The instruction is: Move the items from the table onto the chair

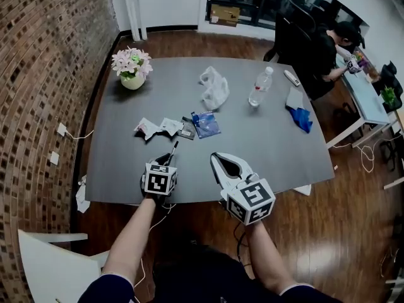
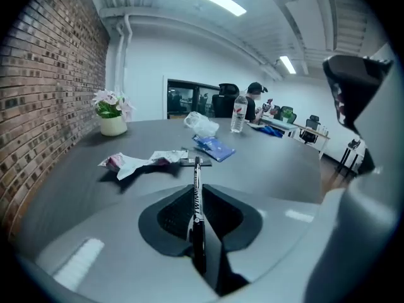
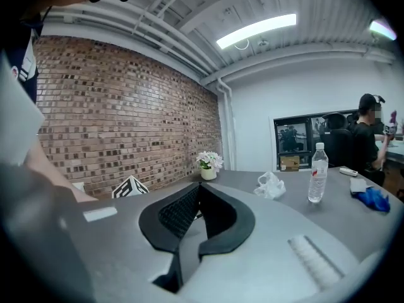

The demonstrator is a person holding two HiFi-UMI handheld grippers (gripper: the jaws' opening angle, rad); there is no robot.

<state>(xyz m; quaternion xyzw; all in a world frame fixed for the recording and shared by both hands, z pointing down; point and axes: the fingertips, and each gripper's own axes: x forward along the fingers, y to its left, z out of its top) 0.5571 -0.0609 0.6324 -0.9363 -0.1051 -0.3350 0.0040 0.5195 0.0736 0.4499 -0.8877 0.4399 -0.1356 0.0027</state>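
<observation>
Early days — the left gripper (image 1: 165, 161) clamps a slim black-and-white marker pen (image 2: 196, 182) over the dark grey table (image 1: 284, 163) (near edge). The right gripper (image 1: 218, 160) is closed and empty. Crumpled wrappers (image 1: 158, 128) and a clear water bottle (image 1: 259, 87) await the white chair (image 1: 50, 264).

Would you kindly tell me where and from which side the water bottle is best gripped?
Probably best: take the bottle round its middle, below the cap, jaws level, coming from the near table edge. It stands upright, round and slim, with bare table before it and the bag apart at its left.
</observation>
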